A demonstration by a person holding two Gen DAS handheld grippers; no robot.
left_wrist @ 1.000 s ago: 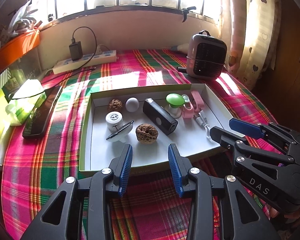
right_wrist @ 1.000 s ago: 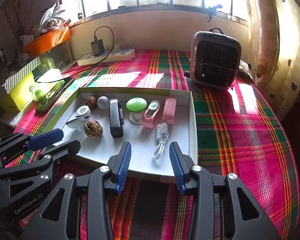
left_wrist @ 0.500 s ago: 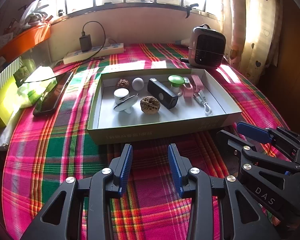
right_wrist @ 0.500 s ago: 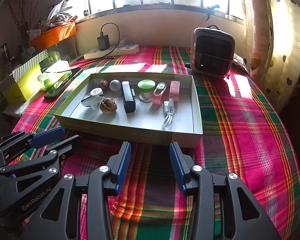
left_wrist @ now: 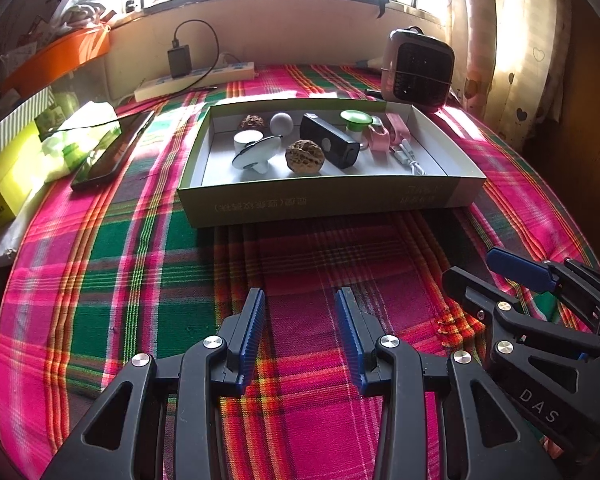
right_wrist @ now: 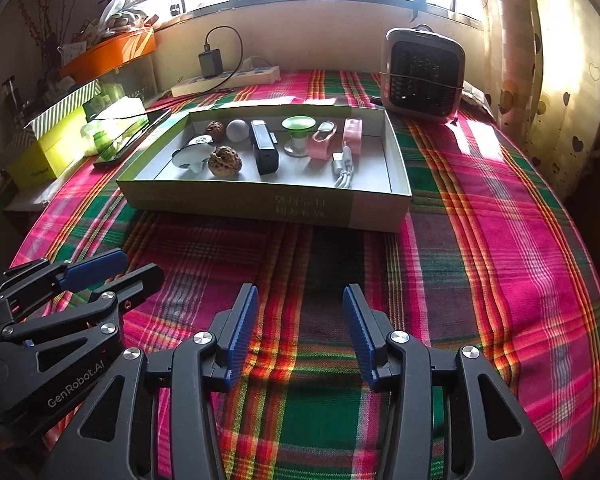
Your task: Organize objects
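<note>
Tongs are hovering spread and empty above the pink-and-green plaid table (left_wrist: 132, 280), left tongs (left_wrist: 300, 336) beside right tongs (right_wrist: 300, 332). Well ahead, the shallow green-rimmed cardboard tray (right_wrist: 260, 200) is sitting, holding a brown walnut (right_wrist: 224, 162) and black rectangular gadget (right_wrist: 265, 152).

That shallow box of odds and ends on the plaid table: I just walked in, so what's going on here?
A person holds two black grippers with blue pads, left gripper and right gripper, both open and empty above the pink-and-green plaid tablecloth. The shallow green-sided cardboard box sits beyond them, holding a brown walnut, black rectangular device, white cable and other small items. Nothing is gripped.
</note>
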